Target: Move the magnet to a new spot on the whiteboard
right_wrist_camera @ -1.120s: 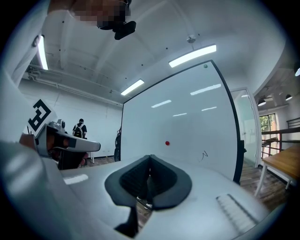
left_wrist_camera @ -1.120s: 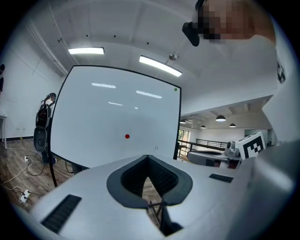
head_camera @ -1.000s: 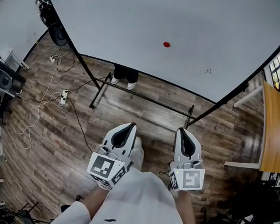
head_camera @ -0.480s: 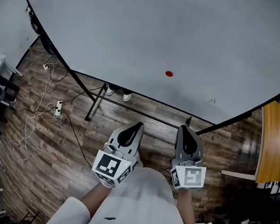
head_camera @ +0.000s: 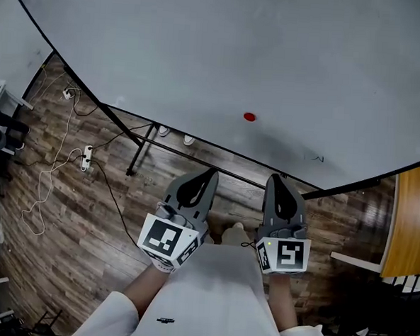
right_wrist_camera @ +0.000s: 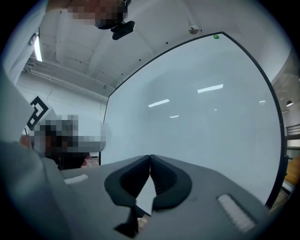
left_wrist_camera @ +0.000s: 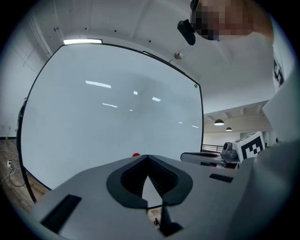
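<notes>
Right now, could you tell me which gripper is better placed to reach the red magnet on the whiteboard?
Probably the left gripper: the magnet shows just above its shut tips in its own view, while the right gripper, also shut, sees only bare whiteboard.

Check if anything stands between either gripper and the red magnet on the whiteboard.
Nothing visible does. The magnet sits on the whiteboard, with only open air between it and the left gripper and right gripper, both shut and empty.

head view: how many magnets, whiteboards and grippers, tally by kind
magnet: 1
whiteboard: 1
left gripper, right gripper: 2
total: 4
</notes>
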Demonstrator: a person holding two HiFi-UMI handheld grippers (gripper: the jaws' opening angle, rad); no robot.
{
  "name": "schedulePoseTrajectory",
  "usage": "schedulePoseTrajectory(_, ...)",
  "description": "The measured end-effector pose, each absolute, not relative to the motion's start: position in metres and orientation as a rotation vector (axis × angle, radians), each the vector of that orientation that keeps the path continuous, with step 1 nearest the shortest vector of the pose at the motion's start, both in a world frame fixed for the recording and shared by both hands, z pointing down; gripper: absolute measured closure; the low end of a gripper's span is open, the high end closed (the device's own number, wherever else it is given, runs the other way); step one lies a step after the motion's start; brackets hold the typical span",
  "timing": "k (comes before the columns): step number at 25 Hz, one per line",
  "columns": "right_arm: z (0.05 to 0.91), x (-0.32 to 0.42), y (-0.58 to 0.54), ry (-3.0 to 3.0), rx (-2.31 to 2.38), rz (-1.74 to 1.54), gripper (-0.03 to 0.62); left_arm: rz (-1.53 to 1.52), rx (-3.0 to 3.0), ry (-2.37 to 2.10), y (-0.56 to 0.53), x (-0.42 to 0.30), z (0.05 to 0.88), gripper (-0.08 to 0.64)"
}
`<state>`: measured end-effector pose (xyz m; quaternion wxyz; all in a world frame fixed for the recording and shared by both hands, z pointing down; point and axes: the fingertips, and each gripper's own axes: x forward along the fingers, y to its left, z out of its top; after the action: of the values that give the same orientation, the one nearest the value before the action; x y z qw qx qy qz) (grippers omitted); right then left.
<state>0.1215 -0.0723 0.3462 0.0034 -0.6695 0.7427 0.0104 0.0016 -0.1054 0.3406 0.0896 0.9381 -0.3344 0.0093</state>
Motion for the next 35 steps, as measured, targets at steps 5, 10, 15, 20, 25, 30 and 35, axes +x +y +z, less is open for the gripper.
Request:
schedulePoseTrajectory(5,0.35,0.137,-0.088,2.393,-2.07,0.057,0.58,0.028,2.751,-1.052,-0.117,0.013,0.349,0.554)
schedulePoseTrajectory(10,0.353,0.15,-0.091,2.403,-2.053,0.059,0.58,0.037,2.736,-1.074,-0.12,0.026,0.356,0.554)
schedulePoseTrajectory(15,0.354,0.157,-0.101,2.414,-2.049,0.06,0.58,0.037,2.747,-1.086,-0.135,0.04,0.354,0.554)
schedulePoseTrajectory(20,0.358,0.162,-0.113,2.417,-2.041,0.048,0.58,0.001,2.774,-1.084,-0.151,0.05,0.352,0.551)
schedulePoseTrajectory(25,0.358,0.165,-0.123,2.407,-2.044,0.028,0.58,0.044,2.771,-1.077,-0.166,0.063,0.362,0.483)
schedulePoseTrajectory(30,0.364,0.167,-0.131,2.405,-2.03,0.006,0.58,0.095,2.792,-1.072,-0.18,0.077,0.367,0.451)
schedulePoseTrajectory(35,0.367,0.169,-0.134,2.407,-2.045,-0.007,0.58,0.106,2.768,-1.067,-0.192,0.086,0.376,0.44)
